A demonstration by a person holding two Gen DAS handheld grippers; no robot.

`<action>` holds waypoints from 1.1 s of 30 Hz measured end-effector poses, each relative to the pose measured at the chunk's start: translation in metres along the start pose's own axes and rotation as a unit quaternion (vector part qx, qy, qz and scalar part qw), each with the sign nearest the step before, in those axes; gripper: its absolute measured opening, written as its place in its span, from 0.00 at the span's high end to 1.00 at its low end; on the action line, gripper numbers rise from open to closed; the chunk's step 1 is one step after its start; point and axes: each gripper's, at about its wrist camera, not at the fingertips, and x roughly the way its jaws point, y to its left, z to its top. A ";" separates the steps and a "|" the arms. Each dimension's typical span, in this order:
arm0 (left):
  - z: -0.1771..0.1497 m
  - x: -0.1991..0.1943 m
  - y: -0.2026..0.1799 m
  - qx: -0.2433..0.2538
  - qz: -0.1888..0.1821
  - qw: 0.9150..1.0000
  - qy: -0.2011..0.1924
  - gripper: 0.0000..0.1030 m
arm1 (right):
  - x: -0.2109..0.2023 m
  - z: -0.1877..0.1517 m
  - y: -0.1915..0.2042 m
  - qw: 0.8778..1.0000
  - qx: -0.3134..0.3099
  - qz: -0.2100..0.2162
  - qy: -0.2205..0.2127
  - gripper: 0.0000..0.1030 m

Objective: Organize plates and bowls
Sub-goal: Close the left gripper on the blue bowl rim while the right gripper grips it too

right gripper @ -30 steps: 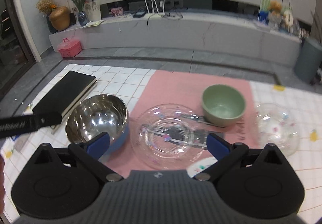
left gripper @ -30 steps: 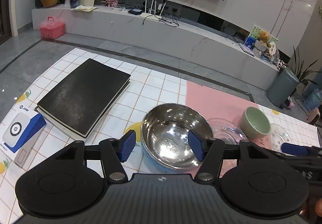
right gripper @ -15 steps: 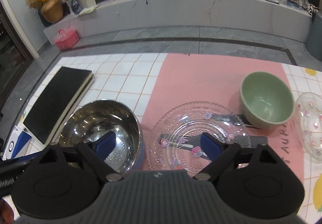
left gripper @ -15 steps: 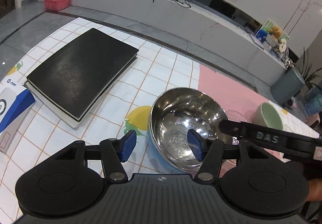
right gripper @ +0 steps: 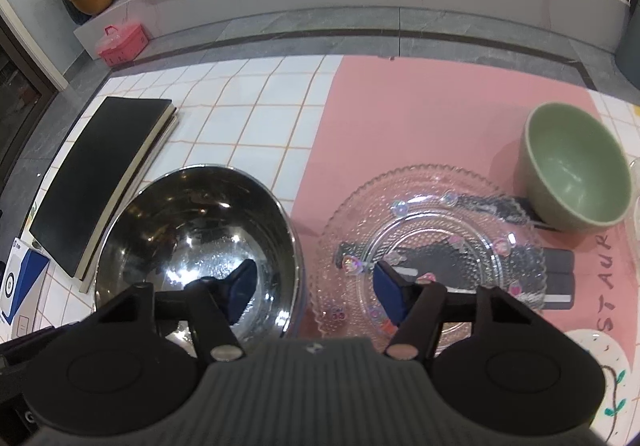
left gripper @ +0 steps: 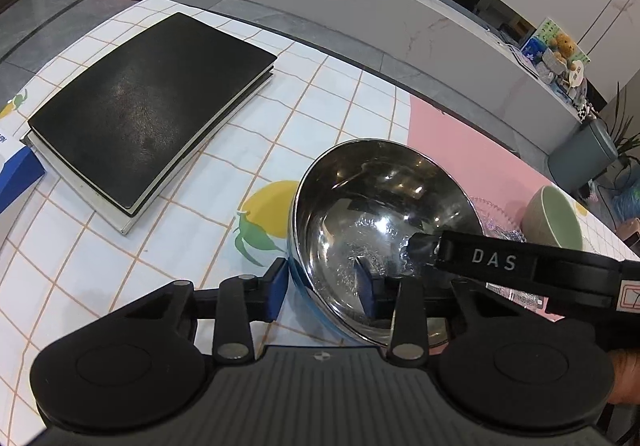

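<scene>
A steel bowl [left gripper: 380,213] [right gripper: 196,230] stands on the tiled cloth at the edge of the pink mat [right gripper: 420,117]. My left gripper [left gripper: 320,286] straddles its near rim, one pad outside and one inside; the jaws are closing and a gap still shows. My right gripper [right gripper: 312,288] is closing too: its left fingertip hangs inside the steel bowl, its right one over the clear glass plate [right gripper: 432,246], with both rims between them. A green bowl [right gripper: 576,173] sits to the right of the plate.
A black book [left gripper: 148,109] lies to the left, with a blue-and-white box [right gripper: 20,286] nearer me. A second glass dish [right gripper: 636,205] shows at the right edge. A white painted plate [right gripper: 600,366] lies near right. The right gripper's black finger [left gripper: 500,262] crosses the bowl.
Both grippers sank toward the steel bowl and narrowed. The left now straddles its near rim. The right shifted left, bringing one fingertip inside the bowl.
</scene>
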 end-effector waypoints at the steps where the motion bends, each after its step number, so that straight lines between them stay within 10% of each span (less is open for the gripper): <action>1: 0.001 0.001 0.001 -0.003 0.000 1.000 0.001 0.60 | 0.002 0.000 0.001 1.000 -0.001 0.001 0.001 0.40; 11: 0.003 0.011 0.006 -0.029 -0.006 0.999 0.014 0.73 | 0.009 0.004 0.005 1.000 -0.011 0.011 0.007 0.55; 17: 0.001 0.012 0.004 -0.024 -0.005 1.000 0.015 0.81 | 0.005 0.007 0.006 1.000 -0.024 0.012 0.000 0.80; 33: 0.002 0.001 0.003 -0.013 -0.008 1.000 0.007 0.83 | -0.013 0.007 0.001 1.000 -0.013 0.026 -0.007 0.85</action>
